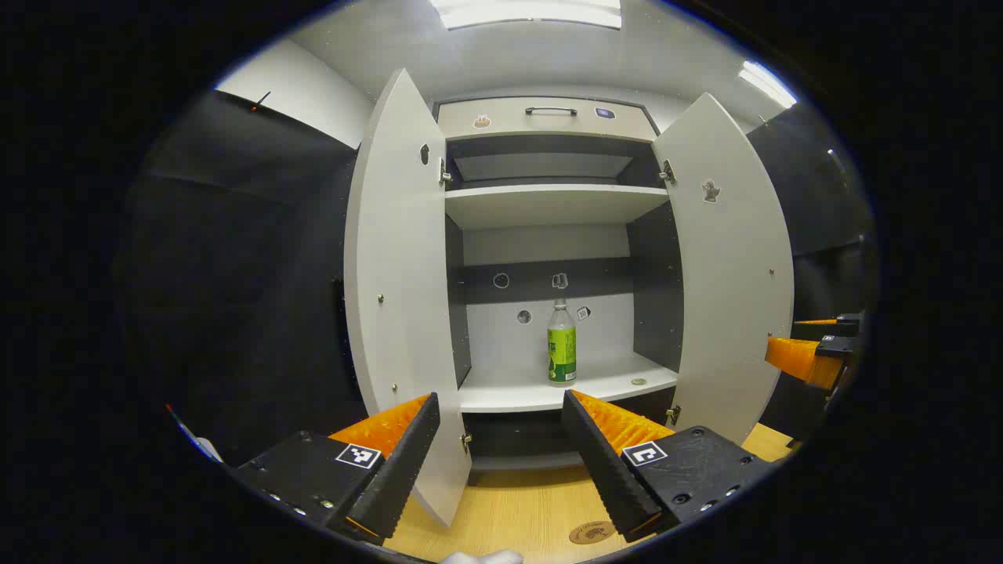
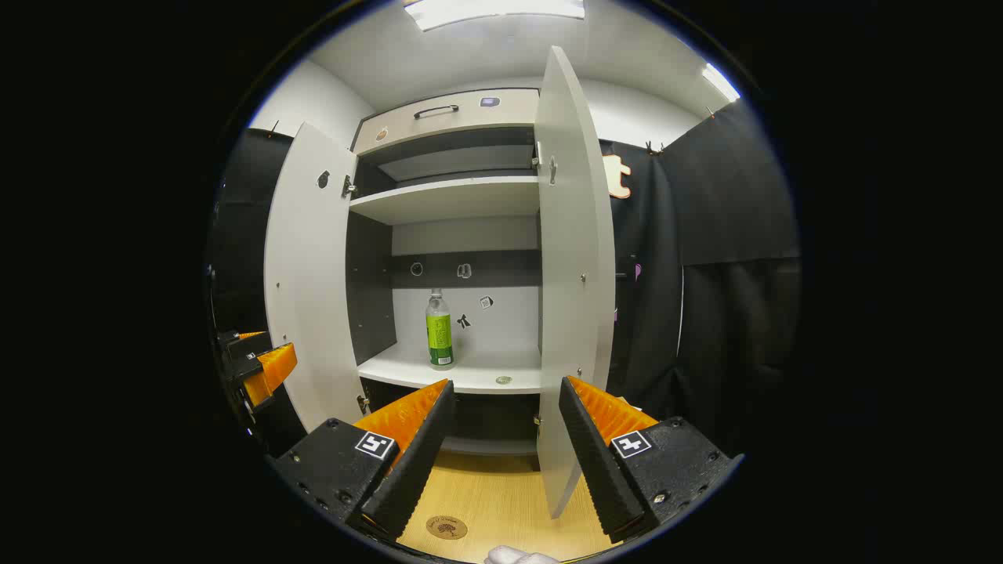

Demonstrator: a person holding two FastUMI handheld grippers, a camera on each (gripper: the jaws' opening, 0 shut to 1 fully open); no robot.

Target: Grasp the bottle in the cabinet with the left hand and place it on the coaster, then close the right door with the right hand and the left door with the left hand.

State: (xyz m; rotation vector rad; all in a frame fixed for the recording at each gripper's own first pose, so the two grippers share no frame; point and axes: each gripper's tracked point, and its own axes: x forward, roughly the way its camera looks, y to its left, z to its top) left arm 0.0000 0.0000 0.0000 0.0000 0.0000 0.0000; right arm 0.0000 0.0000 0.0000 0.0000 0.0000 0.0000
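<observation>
the cabinet (image 1: pixel 548 204) stood with both doors open. the bottle (image 1: pixel 561 345) stood upright on the cabinet's lower shelf (image 1: pixel 509 388), near the back panel. the coaster (image 1: pixel 592 533) lay on the bench (image 1: pixel 509 509) in front of the cabinet. the left hand-held gripper (image 1: pixel 497 454) was spread apart, holding nothing, short of the cabinet. the right hand-held gripper (image 2: pixel 501 446) was likewise apart and empty, close to the right door (image 2: pixel 572 274).

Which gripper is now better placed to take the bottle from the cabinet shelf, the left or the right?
Left. In the left gripper view the open left gripper points almost straight at the bottle, which stands upright between the open doors. The right gripper faces the right door's edge; the bottle lies off to its left.
</observation>
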